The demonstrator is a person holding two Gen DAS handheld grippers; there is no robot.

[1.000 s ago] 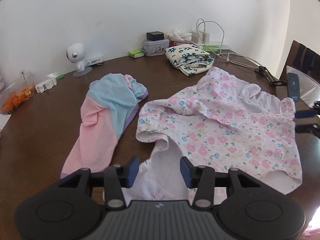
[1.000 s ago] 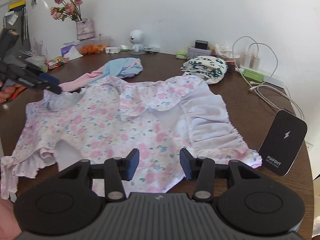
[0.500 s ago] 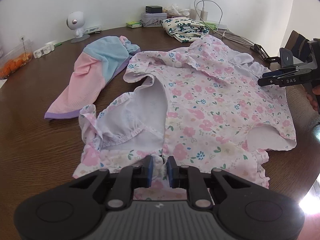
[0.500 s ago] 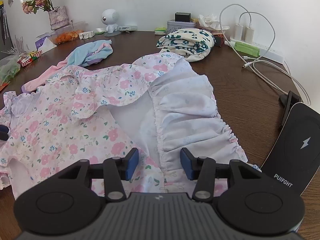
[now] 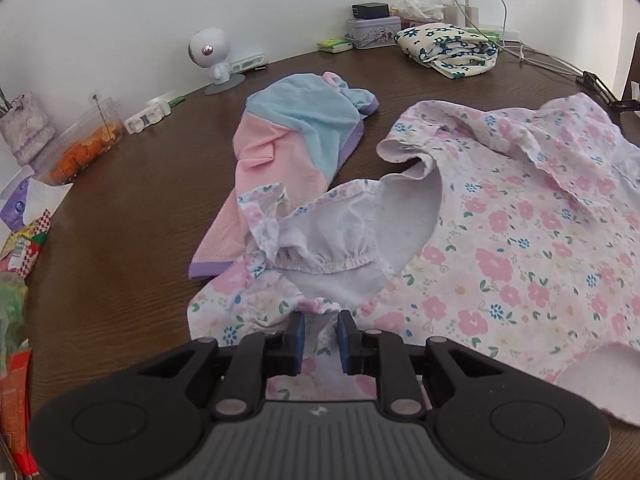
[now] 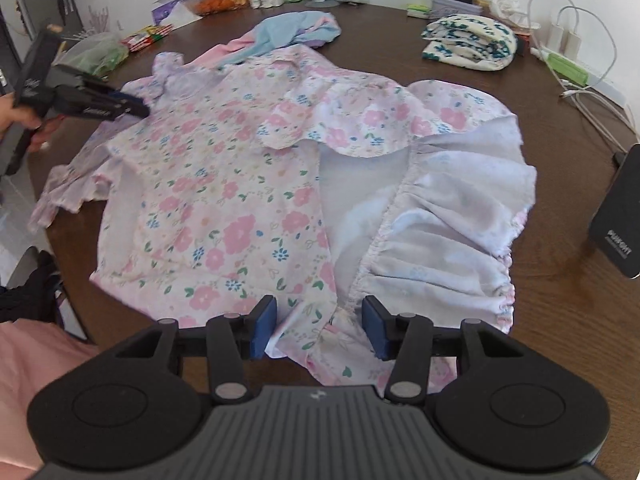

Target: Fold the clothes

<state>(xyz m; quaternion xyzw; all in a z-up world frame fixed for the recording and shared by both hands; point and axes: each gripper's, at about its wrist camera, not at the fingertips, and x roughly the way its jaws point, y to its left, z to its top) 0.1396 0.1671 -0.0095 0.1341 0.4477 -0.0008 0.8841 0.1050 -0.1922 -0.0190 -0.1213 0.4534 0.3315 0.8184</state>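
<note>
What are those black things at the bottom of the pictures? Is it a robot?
No robot: a person holds a pair of tongs in each hand, with a camera on each looking forward along its fingers. One picture is from the left tongs, the other from the right tongs. On the brown table lies a flowery pink garment being folded. The left tongs are pinched on its edge. The right tongs are open, with cloth between them. Farther back lie a pink and blue garment and a folded flowery cloth.
</note>
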